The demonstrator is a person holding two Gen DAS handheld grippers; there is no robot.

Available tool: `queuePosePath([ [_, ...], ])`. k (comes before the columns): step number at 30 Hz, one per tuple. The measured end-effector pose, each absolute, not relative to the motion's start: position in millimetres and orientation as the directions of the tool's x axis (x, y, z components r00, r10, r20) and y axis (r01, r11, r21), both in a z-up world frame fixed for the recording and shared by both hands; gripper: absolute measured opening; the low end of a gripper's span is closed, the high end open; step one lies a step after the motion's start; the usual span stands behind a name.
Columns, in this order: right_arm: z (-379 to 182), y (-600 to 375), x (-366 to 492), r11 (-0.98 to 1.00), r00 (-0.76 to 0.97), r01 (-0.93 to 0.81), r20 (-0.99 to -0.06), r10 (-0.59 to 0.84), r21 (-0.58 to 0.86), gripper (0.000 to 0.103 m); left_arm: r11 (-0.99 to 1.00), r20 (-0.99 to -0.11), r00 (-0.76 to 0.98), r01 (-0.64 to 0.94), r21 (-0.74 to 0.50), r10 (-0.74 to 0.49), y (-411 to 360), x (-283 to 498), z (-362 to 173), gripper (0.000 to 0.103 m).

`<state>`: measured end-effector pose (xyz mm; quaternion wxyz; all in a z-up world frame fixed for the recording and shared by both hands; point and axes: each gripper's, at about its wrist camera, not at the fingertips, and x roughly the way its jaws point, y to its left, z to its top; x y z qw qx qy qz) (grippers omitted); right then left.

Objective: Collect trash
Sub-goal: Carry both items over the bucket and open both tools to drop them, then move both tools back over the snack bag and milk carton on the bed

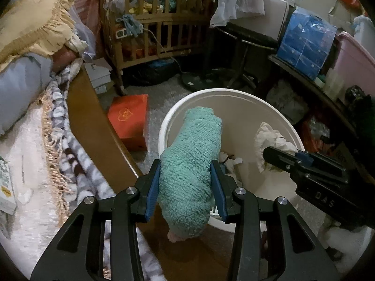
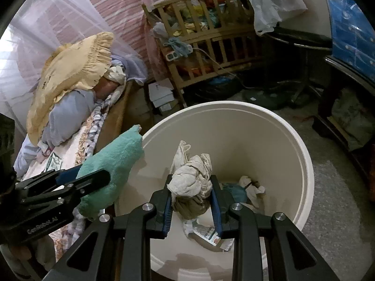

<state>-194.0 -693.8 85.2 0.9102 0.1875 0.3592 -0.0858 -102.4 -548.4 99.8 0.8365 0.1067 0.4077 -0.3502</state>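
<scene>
Trash in my two grippers: my left gripper (image 1: pixel 186 182) clamps one teal fleece cloth (image 1: pixel 194 164), my right gripper (image 2: pixel 191 199) one crumpled white rag (image 2: pixel 191 178), both over the single white bin (image 2: pixel 302 159). Inside it lie a knotted white wad (image 2: pixel 253 187) and printed paper (image 2: pixel 211 234).

teal fuzzy cloth (image 1: pixel 191 161), off-white crumpled rag (image 2: pixel 191 180), cream bin (image 1: pixel 241 107), black grippers with blue pads (image 1: pixel 150 187), orange-red box (image 1: pixel 129 119), tan ruffled pillow (image 2: pixel 75 70), blue-and-white patterned blanket (image 1: pixel 77 161), honey-brown wooden crib (image 1: pixel 150 21)

dim indoor light | soft shadows | fisheye-bent, black-vignetted edges | sharp centre
</scene>
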Motion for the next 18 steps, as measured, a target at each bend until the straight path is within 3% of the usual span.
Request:
queuePosePath([
  [5, 85.9, -698.0, -194.5, 0.912, 0.725, 0.309, -0.688, -0.041, 0.271, 0.027, 0.730, -0.763, 0.385, 0.665, -0.161, -0.519, -554.1, -95.2, 93.4, 0.039],
  [10, 85.8, -702.0, -195.1, 0.899, 0.723, 0.339, -0.689, -0.060, 0.278, 0.037, 0.705, -0.746, 0.336, 0.667, -0.243, -0.575, -553.2, -90.8, 93.9, 0.044],
  [13, 85.3, -702.8, -195.3, 0.894, 0.724, 0.346, -0.687, -0.063, 0.283, 0.038, 0.702, -0.748, 0.326, 0.667, -0.251, -0.578, -551.7, -91.0, 94.0, 0.050],
  [18, 81.6, -700.9, -191.7, 0.897, 0.711, 0.346, -0.701, -0.059, 0.276, 0.040, 0.712, -0.761, 0.321, 0.656, -0.251, -0.564, -543.4, -92.8, 93.4, 0.051],
])
